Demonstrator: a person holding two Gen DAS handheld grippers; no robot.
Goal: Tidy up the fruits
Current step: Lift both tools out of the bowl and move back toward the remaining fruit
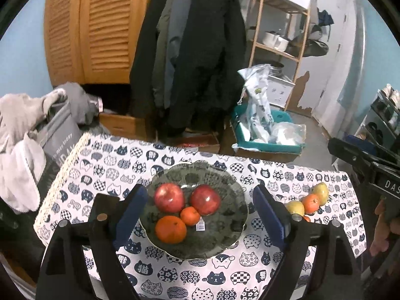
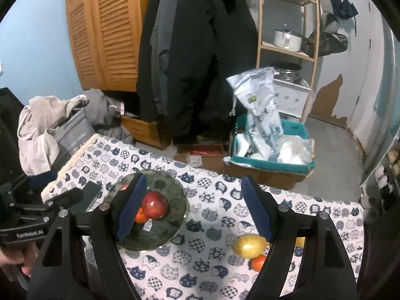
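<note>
A dark glass plate (image 1: 220, 240) on the cat-print tablecloth (image 1: 112, 165) holds two red apples (image 1: 169, 197) (image 1: 205, 199), a large orange (image 1: 171, 228) and a small orange (image 1: 190, 215). My left gripper (image 1: 198, 188) hangs open above the plate with nothing between its blue pads. To the right on the cloth lie two yellow fruits (image 1: 321, 192) (image 1: 295, 207) and an orange (image 1: 311, 202). In the right wrist view my right gripper (image 2: 193, 181) is open and empty above the cloth, between the plate (image 2: 172, 200) and a yellow fruit (image 2: 250, 246) with an orange (image 2: 258, 262) beside it.
A grey bag draped with clothes (image 1: 57, 135) stands past the table's left end. Behind the table are hanging coats (image 1: 190, 62), a teal crate of plastic bags (image 1: 265, 135), cardboard boxes and a wooden shelf (image 1: 280, 25). A hand holds the right tool (image 1: 375, 172).
</note>
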